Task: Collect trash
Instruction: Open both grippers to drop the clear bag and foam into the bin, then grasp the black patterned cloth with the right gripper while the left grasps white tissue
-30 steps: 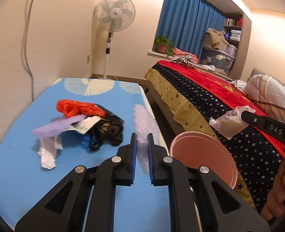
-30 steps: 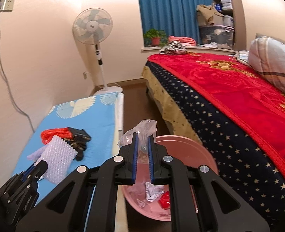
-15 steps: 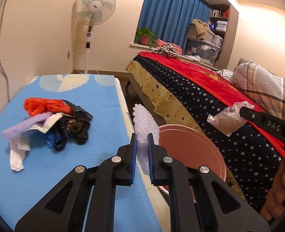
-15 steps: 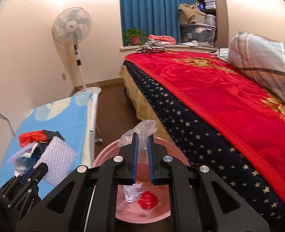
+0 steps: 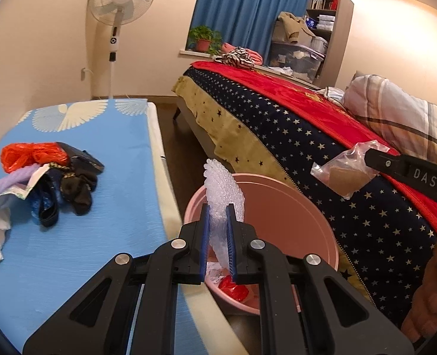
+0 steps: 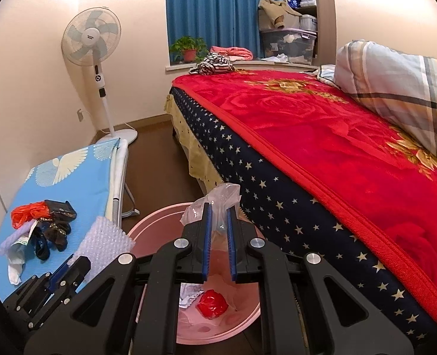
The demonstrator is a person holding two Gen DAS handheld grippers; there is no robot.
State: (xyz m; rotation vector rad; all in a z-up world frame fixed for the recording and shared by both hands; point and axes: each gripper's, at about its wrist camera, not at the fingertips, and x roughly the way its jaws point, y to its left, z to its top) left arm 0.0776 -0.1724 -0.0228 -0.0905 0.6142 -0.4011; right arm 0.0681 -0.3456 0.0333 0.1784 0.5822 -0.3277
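Both grippers clamp trash, crinkled bubble wrap [image 5: 223, 189] left, clear plastic bag [image 6: 215, 204] right, above the round pink bin [image 6: 147, 224], apparently part-filled; a mixed heap [image 5: 41, 177] remains.

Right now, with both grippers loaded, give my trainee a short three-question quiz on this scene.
1. What does the left gripper hold?
2. True or false: the pink bin is empty.
3. The right gripper is shut on: A) a black sock, B) a clear plastic bag, C) a red bag.

Key:
1. A piece of bubble wrap.
2. False: red trash and crumpled paper lie in it.
3. B.
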